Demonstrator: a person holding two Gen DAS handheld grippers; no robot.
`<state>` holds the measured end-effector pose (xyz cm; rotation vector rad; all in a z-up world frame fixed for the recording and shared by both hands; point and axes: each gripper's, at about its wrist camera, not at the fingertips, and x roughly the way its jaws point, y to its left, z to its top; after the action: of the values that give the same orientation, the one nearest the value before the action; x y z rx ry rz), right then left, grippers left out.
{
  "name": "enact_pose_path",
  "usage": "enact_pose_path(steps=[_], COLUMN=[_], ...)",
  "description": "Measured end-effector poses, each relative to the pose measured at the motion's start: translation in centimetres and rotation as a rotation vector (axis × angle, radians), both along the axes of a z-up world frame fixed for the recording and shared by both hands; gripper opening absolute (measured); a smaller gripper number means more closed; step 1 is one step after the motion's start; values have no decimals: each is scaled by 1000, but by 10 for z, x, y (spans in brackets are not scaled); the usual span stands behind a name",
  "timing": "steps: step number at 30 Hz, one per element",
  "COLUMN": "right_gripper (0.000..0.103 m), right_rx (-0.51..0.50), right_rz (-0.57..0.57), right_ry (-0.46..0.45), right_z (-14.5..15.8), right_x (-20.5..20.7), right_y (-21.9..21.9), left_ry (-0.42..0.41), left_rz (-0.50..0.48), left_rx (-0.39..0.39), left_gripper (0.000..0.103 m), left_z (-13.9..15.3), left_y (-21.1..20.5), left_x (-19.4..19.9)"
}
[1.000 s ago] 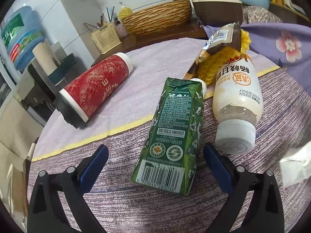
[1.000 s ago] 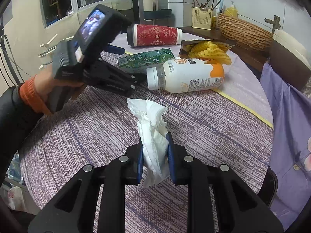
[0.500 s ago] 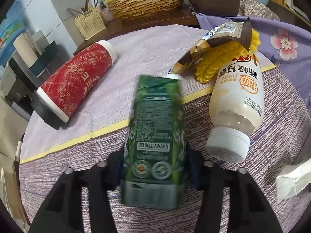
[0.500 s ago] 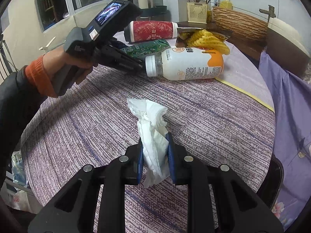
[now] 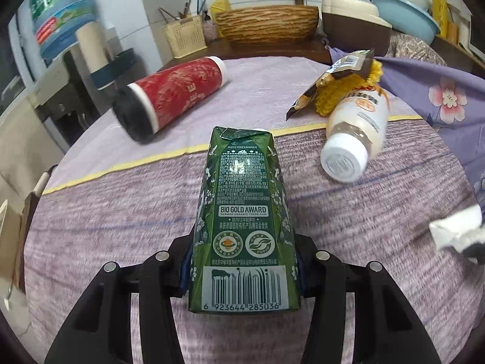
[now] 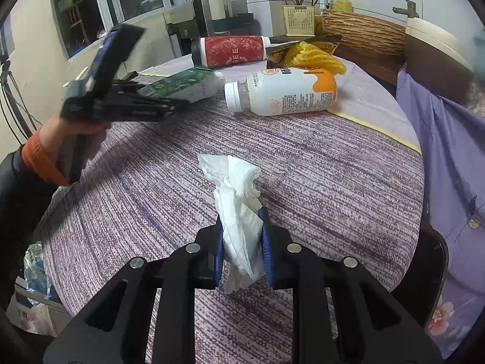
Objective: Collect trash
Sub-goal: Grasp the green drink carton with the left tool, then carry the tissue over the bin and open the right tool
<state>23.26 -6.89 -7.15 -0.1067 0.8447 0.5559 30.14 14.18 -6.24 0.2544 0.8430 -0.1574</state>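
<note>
A green drink carton (image 5: 242,221) sits lengthwise between the fingers of my left gripper (image 5: 242,257), which is shut on its barcode end. The right wrist view shows that gripper (image 6: 157,103) in a hand at the left, holding the carton (image 6: 182,85) low over the round table. My right gripper (image 6: 242,242) is shut on a crumpled white tissue (image 6: 236,194), which sticks up from its blue pads. A white and orange bottle (image 6: 288,91), a red cup (image 6: 233,51) and a snack bag with yellow mesh (image 6: 315,54) lie at the far side.
The striped purple tablecloth (image 6: 333,182) covers the round table. A purple floral cloth (image 6: 439,151) hangs along the right edge over a dark chair (image 6: 430,267). A counter behind holds a woven basket (image 5: 266,24) and a utensil holder (image 5: 185,36). A plastic bag (image 6: 33,267) lies below left.
My left gripper closed on the green carton and drew it back from the white bottle. The right gripper kept its hold on the tissue and shifted slightly.
</note>
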Motion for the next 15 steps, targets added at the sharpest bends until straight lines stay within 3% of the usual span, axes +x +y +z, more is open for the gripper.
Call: enact_pose_path(steps=[9,15], right_gripper=[22,22], right_rx=[33,52], right_rz=[-20,-68], right_ry=[-45,-102], right_z=[-3,0], right_x=[-31,-57], right_y=[-15,-40], left_ry=[-89,-158], left_rz=[22,-18], left_rx=[-116,-169], left_gripper=[49,49], left_z=[11,22], left_y=[-6,-48], left_x=[-87,-136])
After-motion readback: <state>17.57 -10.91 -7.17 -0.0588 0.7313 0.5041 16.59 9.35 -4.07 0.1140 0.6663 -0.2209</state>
